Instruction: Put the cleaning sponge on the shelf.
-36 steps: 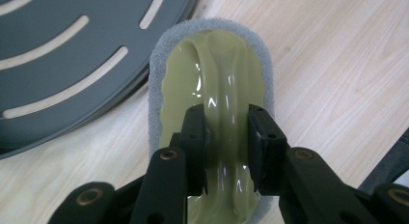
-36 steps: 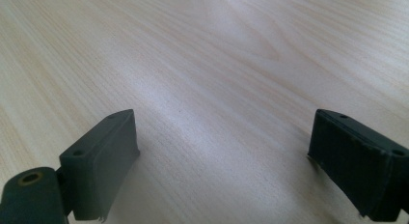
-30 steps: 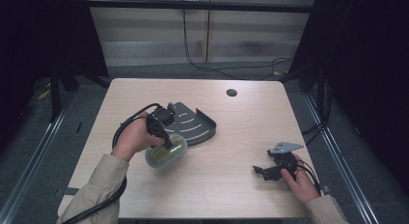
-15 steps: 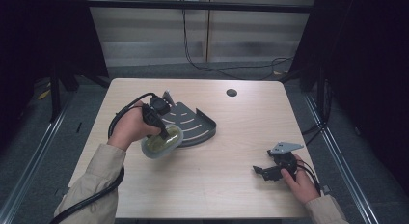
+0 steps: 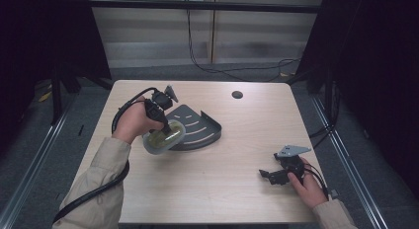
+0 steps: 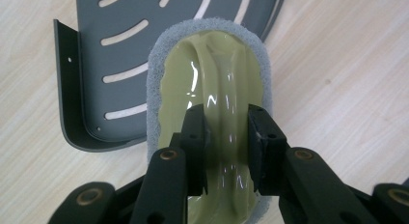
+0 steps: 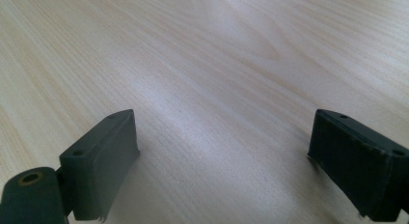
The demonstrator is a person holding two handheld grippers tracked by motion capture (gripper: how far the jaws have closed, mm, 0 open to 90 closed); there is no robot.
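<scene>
A grey scrubbing pad with a glossy yellow-green handle (image 5: 159,141) hangs tilted over the near left edge of a dark grey slotted corner tray (image 5: 200,124) on the wooden table. My left gripper (image 5: 168,132) is shut on the raised ridge of that handle. In the left gripper view the pads (image 6: 195,137) squeeze the ridge of the scrubbing pad (image 6: 212,64) from both sides, with the tray (image 6: 120,55) beneath and to the left. My right gripper (image 5: 267,175) rests low at the table's near right, open. Bare wood lies between its fingers (image 7: 108,156).
A small dark round hole (image 5: 237,95) sits in the table (image 5: 247,135) near its far edge. Cables (image 5: 197,51) hang behind the table. Dark frames stand on both sides, with floor beyond the table edges.
My left hand has carried the scrubbing pad a little left and up, toward the tray's left end. The right hand has stayed put.
</scene>
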